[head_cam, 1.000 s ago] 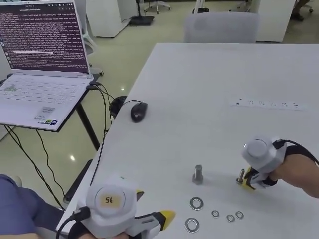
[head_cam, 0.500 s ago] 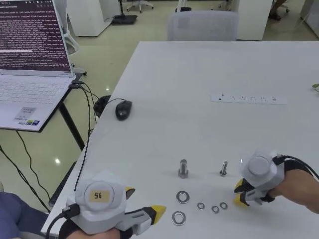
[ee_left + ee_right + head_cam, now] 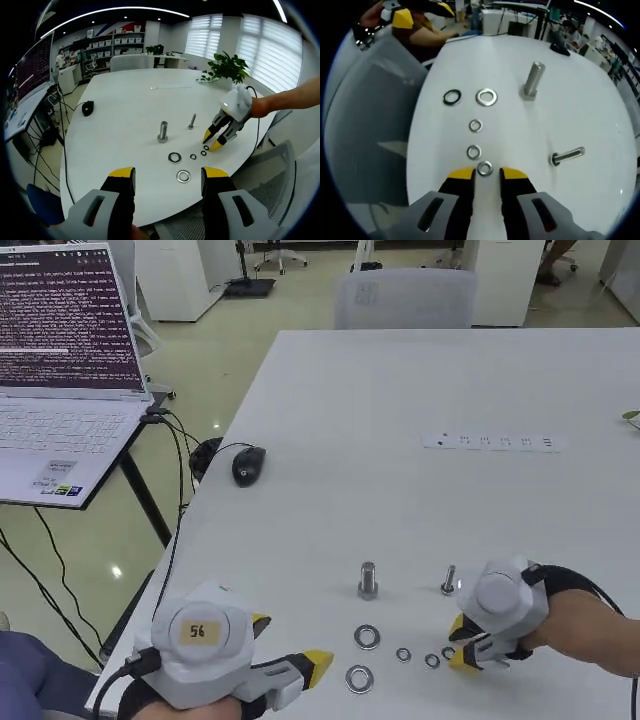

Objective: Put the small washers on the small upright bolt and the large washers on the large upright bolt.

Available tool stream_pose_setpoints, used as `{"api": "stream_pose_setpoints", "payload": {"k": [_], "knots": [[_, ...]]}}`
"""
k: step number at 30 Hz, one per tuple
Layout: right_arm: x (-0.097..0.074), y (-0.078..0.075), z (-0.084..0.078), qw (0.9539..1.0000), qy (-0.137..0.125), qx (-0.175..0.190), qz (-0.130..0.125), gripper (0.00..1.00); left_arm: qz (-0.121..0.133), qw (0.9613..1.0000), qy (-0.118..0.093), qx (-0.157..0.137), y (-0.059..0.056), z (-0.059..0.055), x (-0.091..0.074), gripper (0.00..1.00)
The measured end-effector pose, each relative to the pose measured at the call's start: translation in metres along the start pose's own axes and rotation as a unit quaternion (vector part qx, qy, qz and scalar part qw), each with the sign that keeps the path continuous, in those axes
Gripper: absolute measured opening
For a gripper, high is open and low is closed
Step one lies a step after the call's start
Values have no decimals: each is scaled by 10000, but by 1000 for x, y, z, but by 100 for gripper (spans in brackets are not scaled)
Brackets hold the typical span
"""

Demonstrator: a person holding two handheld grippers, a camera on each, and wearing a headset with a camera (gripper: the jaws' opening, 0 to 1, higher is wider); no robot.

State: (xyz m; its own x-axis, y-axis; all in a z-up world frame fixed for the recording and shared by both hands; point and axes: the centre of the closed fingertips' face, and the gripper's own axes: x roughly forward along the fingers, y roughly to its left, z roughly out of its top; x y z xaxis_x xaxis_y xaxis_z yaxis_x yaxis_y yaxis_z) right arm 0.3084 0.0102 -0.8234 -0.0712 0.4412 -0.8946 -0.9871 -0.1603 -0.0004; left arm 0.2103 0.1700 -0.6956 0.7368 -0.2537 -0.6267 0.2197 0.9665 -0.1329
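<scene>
Right gripper (image 3: 486,175) is down low over the table (image 3: 420,390) with its jaws open only a narrow gap. One small washer (image 3: 485,168) lies flat right between the yellow tips. There's a sliver of table showing on either side of it in the right gripper view, so I'd say the jaws aren't holding anything.

The other two small washers (image 3: 474,151) run on in a short row ahead of it. In the head view that row sits on my side of the small bolt (image 3: 449,580), which stands upright just beside the right gripper (it looks laid over in the right gripper view, but that camera rolls with the hand).

The large bolt (image 3: 367,580) stands upright to the left of the small one, clearly apart from it. The two large washers (image 3: 366,637) lie flat in front of it, one closer to me than the other.

Left gripper (image 3: 169,175) hovers at the near edge of the table. Its jaws are spread wide with nothing in them, and the closer large washer is just ahead of the gap.
</scene>
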Motion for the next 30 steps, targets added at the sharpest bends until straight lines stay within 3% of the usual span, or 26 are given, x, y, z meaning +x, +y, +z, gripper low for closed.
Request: {"api": "stream_pose_setpoints", "payload": {"k": [5,7,16,30], "knots": [[0,1,0,10000,-15,-3,-8,21,27,10000,40,-17,0,-4,-1,51],[0,2,-1,10000,20,-89,3,16,36,10000,65,12,0,-5,0,51],[0,3,-1,9999,61,-132,-79,14,53,10000,46,37,-1,-3,-1,51],[-6,-3,-4,9976,-269,545,-327,13,39,10000,57,30,-1,-2,0,51]]}}
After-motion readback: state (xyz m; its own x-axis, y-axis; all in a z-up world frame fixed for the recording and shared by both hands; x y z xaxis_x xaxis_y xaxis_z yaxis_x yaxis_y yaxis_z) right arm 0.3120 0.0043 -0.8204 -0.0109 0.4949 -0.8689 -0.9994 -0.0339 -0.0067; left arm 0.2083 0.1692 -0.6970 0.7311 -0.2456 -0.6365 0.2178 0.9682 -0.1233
